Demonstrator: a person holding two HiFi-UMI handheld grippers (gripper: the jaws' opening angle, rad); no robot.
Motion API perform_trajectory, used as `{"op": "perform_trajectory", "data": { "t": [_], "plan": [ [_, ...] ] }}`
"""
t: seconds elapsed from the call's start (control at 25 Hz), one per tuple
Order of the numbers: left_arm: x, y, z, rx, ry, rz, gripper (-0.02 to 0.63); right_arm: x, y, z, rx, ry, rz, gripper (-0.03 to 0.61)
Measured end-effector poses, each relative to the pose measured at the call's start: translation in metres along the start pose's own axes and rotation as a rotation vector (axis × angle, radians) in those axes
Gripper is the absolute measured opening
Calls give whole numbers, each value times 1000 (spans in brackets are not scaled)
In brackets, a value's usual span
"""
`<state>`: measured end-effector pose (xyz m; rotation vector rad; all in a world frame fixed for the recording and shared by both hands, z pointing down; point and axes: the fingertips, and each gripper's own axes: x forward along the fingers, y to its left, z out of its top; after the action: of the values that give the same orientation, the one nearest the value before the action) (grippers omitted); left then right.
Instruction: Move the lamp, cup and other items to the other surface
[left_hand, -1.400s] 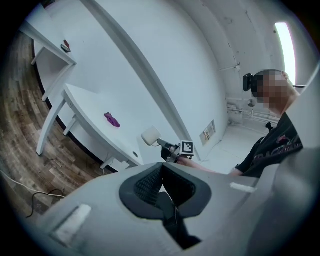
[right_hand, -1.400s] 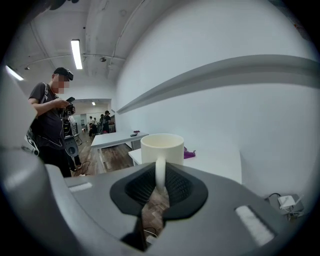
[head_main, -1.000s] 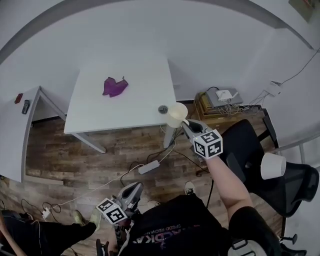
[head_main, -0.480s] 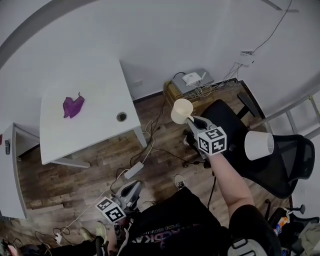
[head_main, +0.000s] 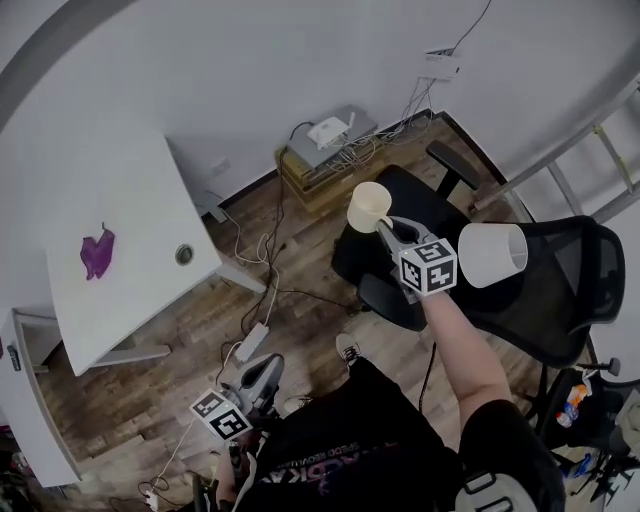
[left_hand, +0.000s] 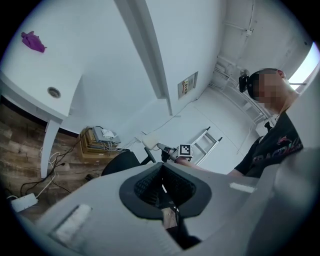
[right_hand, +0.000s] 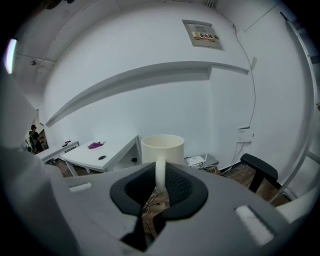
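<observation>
My right gripper (head_main: 384, 228) is shut on the handle of a cream cup (head_main: 367, 206) and holds it upright over the seat of a black office chair (head_main: 400, 255). In the right gripper view the cup (right_hand: 162, 148) stands beyond the pads, its handle pinched between them. A white lampshade (head_main: 492, 255) shows beside my right forearm, in front of a black mesh chair (head_main: 560, 300). The left gripper (head_main: 268, 368) hangs low by my body, shut and empty. A purple cloth (head_main: 97, 252) lies on the white table (head_main: 130, 210) at the left.
A stack of boxes with a white router (head_main: 326, 135) and cables stands by the wall. A power strip (head_main: 250, 342) lies on the wood floor. A ladder (head_main: 590, 150) leans at the right. A second desk edge (head_main: 30, 410) shows at the lower left.
The whole view has swung right: the white table slid to the left. My right gripper carried the cup from the table's corner to above the black chair. The left gripper stayed low.
</observation>
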<state>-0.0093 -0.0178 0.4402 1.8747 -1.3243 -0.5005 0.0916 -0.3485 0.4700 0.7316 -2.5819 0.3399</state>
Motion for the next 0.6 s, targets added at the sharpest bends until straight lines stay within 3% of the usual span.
{"op": "perform_trajectory", "data": {
  "t": [0.24,0.6],
  "plan": [
    [43,-2,-17,-30,52,17,-1,-8,-71,-33,67,35,-66,46],
    [92,-4,-42,-73,114,76,0,10,-140,-110,140,139,-115,46]
  ]
}}
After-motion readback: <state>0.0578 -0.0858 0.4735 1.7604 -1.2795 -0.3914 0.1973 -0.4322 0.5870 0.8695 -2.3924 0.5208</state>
